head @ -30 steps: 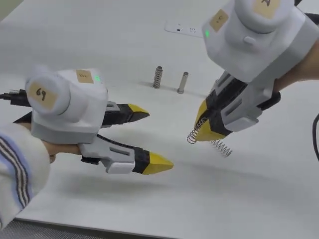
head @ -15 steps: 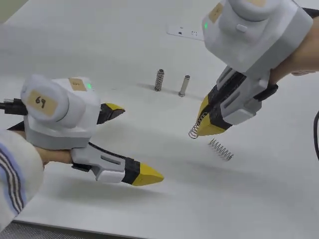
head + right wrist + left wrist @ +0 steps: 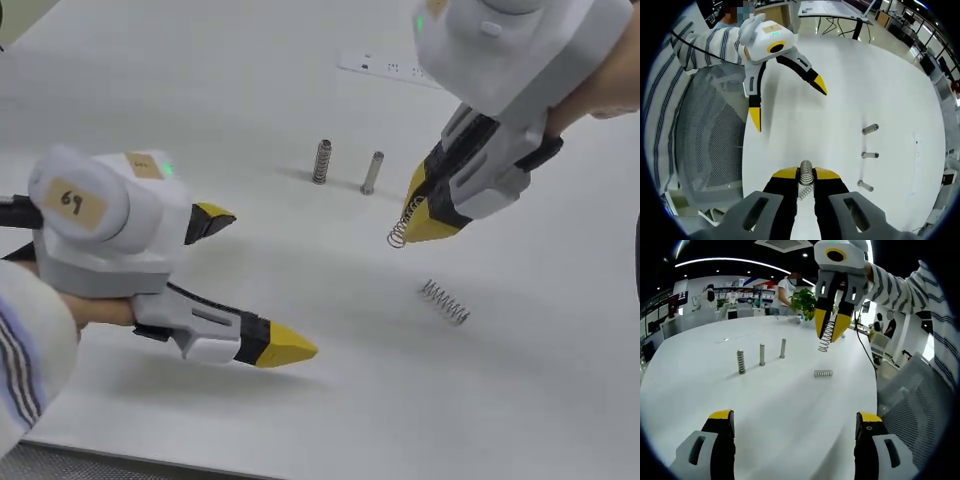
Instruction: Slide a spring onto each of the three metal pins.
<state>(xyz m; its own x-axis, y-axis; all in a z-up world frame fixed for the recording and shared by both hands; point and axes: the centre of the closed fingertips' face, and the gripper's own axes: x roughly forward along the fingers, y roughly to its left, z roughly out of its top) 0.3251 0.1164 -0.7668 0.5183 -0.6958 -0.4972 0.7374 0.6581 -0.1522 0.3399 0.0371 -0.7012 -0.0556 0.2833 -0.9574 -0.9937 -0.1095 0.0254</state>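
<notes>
Left gripper (image 3: 255, 283) is nearest, jaws wide apart and empty, above the white table (image 3: 150, 100). Beyond it a loose spring (image 3: 444, 302) lies flat. Right gripper (image 3: 420, 222) hangs above the table, jaws closed on a second spring (image 3: 400, 232). Farthest, a sprung pin (image 3: 322, 161) stands beside a bare pin (image 3: 372, 172). The left gripper view adds a third pin (image 3: 783, 348), bare, which the right gripper covers in the head view.

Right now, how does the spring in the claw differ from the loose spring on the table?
The held spring is pinched in the right claw, above the table; the loose spring lies ungripped on it. The held spring hangs tilted; the loose spring lies flat. Both are coils on no pin.
</notes>
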